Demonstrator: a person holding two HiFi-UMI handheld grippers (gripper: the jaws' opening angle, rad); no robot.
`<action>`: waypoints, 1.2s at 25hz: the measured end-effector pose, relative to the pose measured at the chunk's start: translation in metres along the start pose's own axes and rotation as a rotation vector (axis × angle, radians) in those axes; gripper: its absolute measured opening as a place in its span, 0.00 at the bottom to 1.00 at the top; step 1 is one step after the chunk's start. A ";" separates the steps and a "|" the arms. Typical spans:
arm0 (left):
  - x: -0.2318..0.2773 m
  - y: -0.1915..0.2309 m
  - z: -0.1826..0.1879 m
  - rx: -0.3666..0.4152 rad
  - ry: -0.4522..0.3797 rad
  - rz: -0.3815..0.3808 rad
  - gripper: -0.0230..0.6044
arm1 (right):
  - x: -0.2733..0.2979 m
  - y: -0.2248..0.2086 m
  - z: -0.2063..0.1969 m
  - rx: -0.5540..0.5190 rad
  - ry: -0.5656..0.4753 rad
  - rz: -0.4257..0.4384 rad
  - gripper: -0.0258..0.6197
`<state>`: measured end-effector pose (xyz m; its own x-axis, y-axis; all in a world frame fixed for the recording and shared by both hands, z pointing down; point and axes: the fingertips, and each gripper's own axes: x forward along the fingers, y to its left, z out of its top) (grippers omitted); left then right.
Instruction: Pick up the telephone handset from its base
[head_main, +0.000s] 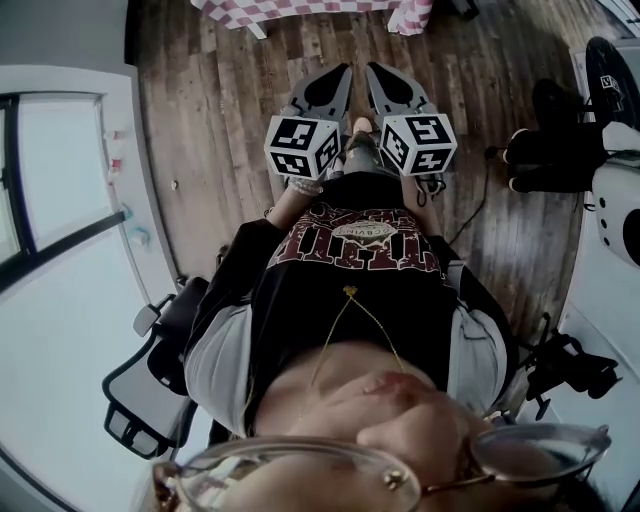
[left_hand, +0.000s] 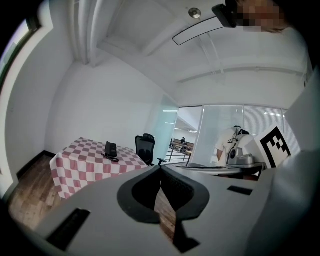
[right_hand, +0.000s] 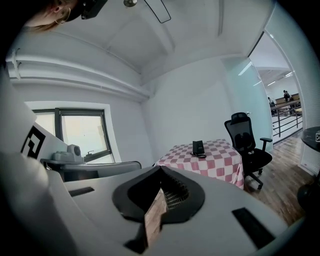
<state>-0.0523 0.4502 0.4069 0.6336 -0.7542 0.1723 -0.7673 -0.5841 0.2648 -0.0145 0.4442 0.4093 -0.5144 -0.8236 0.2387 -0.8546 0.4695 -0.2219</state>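
Red-and-white checked table (left_hand: 80, 167) well ahead of both tools, black telephone (left_hand: 110, 149) standing on top, too small to tell handset from base. Left tool (left_hand: 161, 169) clenched, nothing between the jaws, telephone ahead and off to the left. Right tool (right_hand: 161, 169) clenched and empty too, telephone ahead, slightly right. Black office chair (right_hand: 247, 142) just beside the table.
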 end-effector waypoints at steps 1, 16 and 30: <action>0.003 0.003 0.002 -0.002 -0.002 0.001 0.05 | 0.004 -0.002 0.002 -0.001 -0.002 0.003 0.07; 0.089 0.045 0.033 -0.014 0.001 0.016 0.05 | 0.083 -0.055 0.038 0.013 0.015 0.059 0.07; 0.158 0.087 0.063 -0.031 -0.034 0.122 0.05 | 0.148 -0.102 0.074 -0.027 0.028 0.161 0.07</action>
<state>-0.0249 0.2617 0.3974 0.5319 -0.8290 0.1727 -0.8344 -0.4784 0.2735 0.0020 0.2513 0.3972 -0.6464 -0.7280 0.2284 -0.7624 0.6035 -0.2336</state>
